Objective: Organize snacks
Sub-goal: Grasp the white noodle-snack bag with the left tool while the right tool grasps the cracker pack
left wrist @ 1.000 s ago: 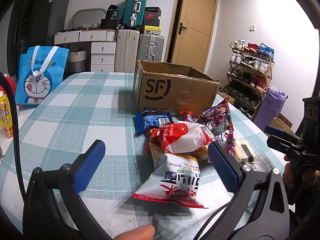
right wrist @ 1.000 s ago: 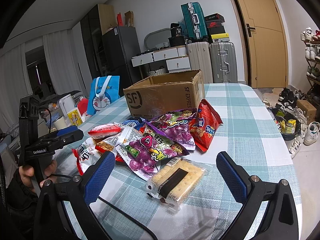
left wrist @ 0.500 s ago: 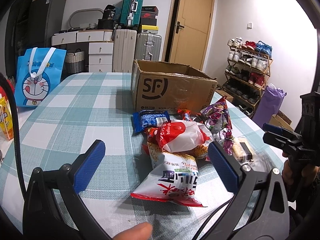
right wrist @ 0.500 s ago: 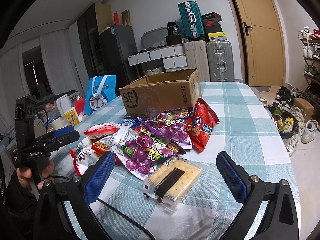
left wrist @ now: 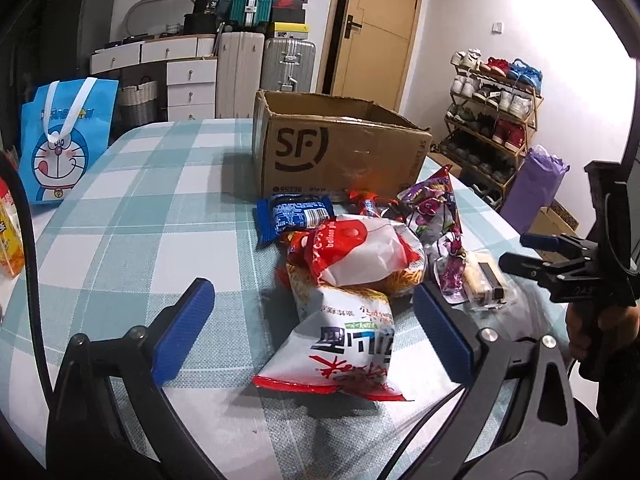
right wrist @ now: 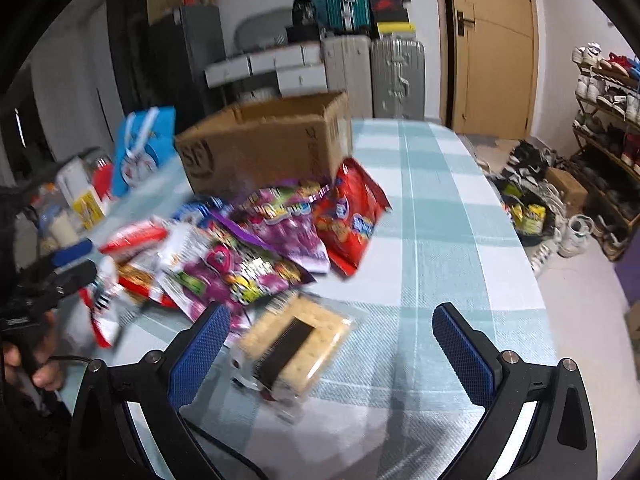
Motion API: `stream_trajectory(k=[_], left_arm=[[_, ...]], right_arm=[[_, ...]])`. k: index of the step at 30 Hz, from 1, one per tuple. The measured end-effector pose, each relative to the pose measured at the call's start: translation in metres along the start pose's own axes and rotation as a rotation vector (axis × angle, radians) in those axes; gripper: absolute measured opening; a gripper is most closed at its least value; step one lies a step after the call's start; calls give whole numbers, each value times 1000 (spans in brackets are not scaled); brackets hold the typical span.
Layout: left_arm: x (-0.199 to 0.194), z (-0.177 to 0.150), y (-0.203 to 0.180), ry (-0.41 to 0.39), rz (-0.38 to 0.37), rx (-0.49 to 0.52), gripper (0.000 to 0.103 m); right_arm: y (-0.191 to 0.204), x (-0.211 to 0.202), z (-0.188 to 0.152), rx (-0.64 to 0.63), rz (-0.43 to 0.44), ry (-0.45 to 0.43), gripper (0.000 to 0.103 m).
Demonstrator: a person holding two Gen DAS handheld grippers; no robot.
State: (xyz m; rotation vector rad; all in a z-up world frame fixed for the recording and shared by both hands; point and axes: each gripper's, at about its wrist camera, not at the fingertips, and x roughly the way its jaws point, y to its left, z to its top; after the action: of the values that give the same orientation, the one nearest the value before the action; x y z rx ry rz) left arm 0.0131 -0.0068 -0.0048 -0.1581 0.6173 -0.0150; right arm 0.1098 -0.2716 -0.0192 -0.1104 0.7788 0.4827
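Note:
A heap of snack packs lies on the checked tablecloth in front of an open cardboard box [left wrist: 340, 152] [right wrist: 272, 140]. Nearest my left gripper [left wrist: 316, 316] is a white and red bag [left wrist: 344, 348], lying between its open fingers. Behind it sit a red and white bag [left wrist: 360, 252], a blue pack [left wrist: 296, 214] and purple bags [left wrist: 436, 208]. My right gripper [right wrist: 332, 340] is open over a clear pack of crackers [right wrist: 292, 348]. Purple bags [right wrist: 248, 264] and a red bag [right wrist: 352, 216] lie beyond it. The right wrist view is blurred.
A blue cartoon tote bag [left wrist: 64, 140] [right wrist: 140, 148] stands at the table's left side, with a yellow pack [left wrist: 10, 240] near the edge. Suitcases [left wrist: 264, 56], drawers, a door and a shoe rack [left wrist: 492, 108] fill the room behind. Bare tablecloth [right wrist: 440, 220] stretches right of the heap.
My right gripper has swung right and dipped toward the cracker pack, blurring its view. My left gripper has edged a little closer to the white and red bag.

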Motion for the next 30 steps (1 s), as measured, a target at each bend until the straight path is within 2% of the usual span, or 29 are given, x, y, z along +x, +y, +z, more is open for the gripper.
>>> stream_trajectory(k=[4,11,14,19,21,25,30], left_arm=[[0,1,-2,12,0,5,100],[8,0,-3,46,37,17,100],[15,-1,-8,70,33,40,100],[27,-3,-15,124,66,84,99],[33,-4,-15,157,70,82,93],[36,-6,-10,172,37,61,85],[37,-9,-14,188,-15,83,62]], right_arm=[[5,11,-1,-6,16,69,103],[26,34,0,-56,-110,148,103],[27,39,0,-28,-76,166,103],[31,46,-3,-41,-107,197,103],[27,46,-5,-38,-132,211,103],[8,39,-11,-4,-157,221,103],[-3,35,-14,-3,-152,207,103]])
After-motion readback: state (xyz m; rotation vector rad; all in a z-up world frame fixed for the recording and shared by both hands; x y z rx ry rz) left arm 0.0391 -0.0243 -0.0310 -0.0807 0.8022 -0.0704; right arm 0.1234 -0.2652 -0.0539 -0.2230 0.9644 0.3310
